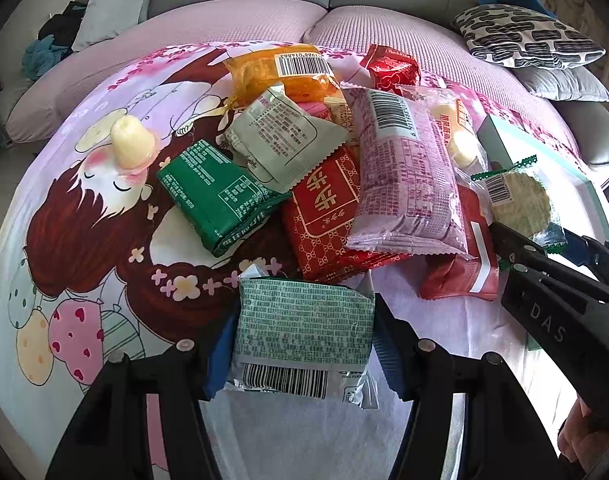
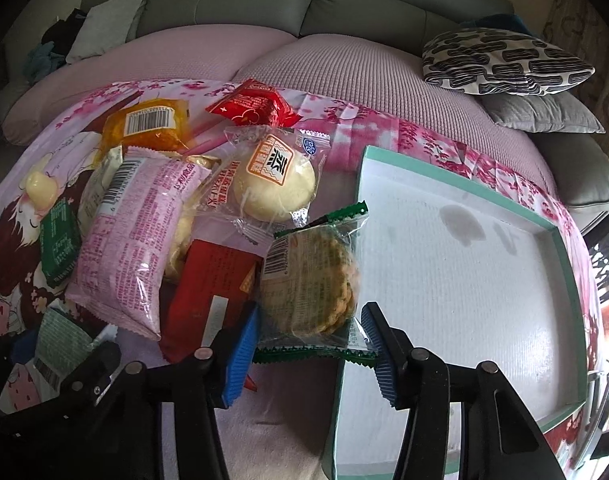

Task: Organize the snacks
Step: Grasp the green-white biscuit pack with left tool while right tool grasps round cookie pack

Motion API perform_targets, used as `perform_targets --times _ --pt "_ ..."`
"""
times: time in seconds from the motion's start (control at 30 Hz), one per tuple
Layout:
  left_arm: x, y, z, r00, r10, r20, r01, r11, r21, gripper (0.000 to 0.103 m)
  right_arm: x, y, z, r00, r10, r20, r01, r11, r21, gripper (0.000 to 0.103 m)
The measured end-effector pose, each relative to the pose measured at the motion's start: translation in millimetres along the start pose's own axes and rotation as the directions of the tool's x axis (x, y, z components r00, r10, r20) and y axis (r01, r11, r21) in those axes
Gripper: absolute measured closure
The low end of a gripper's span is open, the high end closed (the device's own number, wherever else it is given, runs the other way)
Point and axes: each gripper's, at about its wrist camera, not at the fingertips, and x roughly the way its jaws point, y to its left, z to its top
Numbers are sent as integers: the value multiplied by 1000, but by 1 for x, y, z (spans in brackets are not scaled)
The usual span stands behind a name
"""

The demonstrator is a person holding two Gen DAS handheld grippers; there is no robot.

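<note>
Several snack packets lie heaped on a cartoon-print blanket [image 1: 84,240]. My left gripper [image 1: 304,356] is shut on a pale green packet [image 1: 304,332], with a blue pad pressed against each side. In the right wrist view my right gripper [image 2: 310,354] is shut on a clear-wrapped round cracker [image 2: 310,280] that lies against the left rim of a white tray [image 2: 464,280] with a teal edge. The left wrist view shows the same cracker [image 1: 520,200] at the right gripper's fingers [image 1: 508,240]. A pink packet [image 1: 404,176], a red one [image 1: 324,208] and a dark green one [image 1: 216,196] lie in the heap.
A jelly cup [image 1: 132,142] stands apart at the left. An orange packet [image 1: 280,72], a wrapped bun [image 2: 276,176] and a small red packet [image 2: 256,108] lie farther back. A grey sofa with a patterned cushion [image 2: 504,60] is behind. The tray holds nothing.
</note>
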Motion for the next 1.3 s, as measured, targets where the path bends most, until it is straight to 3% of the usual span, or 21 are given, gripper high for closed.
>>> perform_targets --times 0.4,0.47,0.5,0.53,0.83,1.03,1.3 --pt "-16 2 2 999 25 46 -24 999 -23 40 -13 -7 -2 999 15 41 -16 999 28 53" --pt "-20 2 2 998 26 54 -24 999 -24 40 -17 -8 -2 998 21 52 -22 999 30 56" --pt "-21 2 3 998 26 57 -24 999 -24 40 -19 -8 -2 998 23 57 -25 999 32 69" --pt "-23 2 3 998 26 62 -25 999 -24 40 -22 -9 -2 997 23 67 -25 999 34 72" --pt "-28 4 1 997 36 65 -34 999 -33 40 -19 -15 -6 994 95 55 -98 994 44 72" --pt "-26 9 0 998 25 54 -22 999 -46 40 -14 -21 -9 963 269 29 -271 957 108 72" --pt "-19 14 0 999 8 37 -6 998 -60 40 -8 -12 -9 968 247 38 -249 962 110 72"
